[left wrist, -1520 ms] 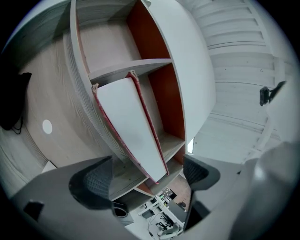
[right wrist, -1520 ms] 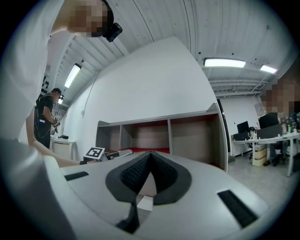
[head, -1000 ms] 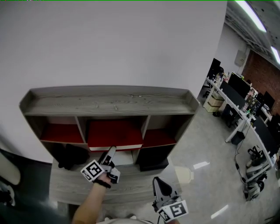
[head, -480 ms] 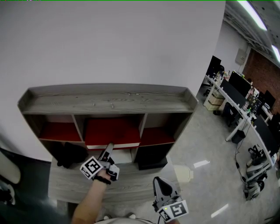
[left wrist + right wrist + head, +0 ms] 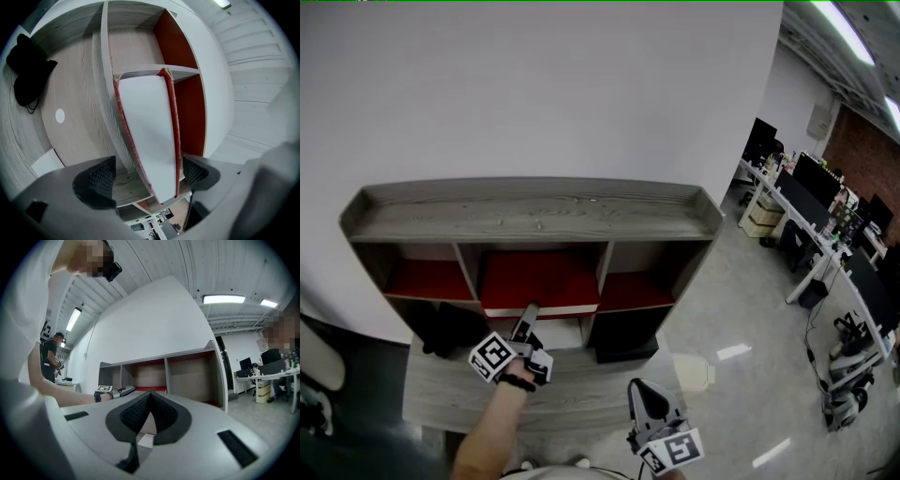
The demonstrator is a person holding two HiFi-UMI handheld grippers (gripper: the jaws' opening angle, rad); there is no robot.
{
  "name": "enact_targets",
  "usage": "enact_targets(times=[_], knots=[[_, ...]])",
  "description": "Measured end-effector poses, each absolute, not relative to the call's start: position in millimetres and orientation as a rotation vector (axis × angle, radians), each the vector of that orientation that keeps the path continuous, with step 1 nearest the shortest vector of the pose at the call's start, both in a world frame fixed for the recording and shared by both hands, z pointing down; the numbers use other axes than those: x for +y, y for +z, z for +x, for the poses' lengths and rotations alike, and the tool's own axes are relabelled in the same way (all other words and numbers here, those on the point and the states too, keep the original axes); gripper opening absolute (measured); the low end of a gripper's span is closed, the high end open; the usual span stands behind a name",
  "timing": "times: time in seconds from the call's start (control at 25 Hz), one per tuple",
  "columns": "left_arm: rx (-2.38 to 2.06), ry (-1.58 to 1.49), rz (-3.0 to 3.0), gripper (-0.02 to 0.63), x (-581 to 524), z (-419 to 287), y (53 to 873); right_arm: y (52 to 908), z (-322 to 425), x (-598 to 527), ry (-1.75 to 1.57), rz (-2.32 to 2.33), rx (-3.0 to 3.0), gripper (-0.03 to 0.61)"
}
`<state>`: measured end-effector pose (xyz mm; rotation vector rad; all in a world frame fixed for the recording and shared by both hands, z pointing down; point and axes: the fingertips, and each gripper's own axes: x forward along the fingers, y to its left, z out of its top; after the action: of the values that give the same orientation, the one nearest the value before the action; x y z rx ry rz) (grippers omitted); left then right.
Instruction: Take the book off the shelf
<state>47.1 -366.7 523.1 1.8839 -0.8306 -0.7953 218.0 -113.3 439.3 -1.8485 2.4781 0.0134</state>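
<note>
Both jaws of the left gripper (image 5: 147,177) sit spread around the red book (image 5: 149,126), which lies in the middle compartment of the shelf (image 5: 534,221) at centre frame, so close squarely on both covers before pulling straight out; right gripper (image 5: 149,417) idles lower right, jaws pressed together, empty.

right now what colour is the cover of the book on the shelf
The book has a red cover, white pages; clearest in the left gripper view.
</note>
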Motion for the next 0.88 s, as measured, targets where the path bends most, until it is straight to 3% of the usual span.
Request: enact_targets(times=[0.4,0.88], knots=[[-0.790,-0.839,1.940,0.298,-364.1,48.5,507.4,439.1,219.2,-110.2,0.014,-1.839,2.490,0.023],[-0.625,-0.929,1.965,0.291,-364.0,56.1,491.3,441.9,217.3,-102.3,0.004,-1.833,2.503,0.023]])
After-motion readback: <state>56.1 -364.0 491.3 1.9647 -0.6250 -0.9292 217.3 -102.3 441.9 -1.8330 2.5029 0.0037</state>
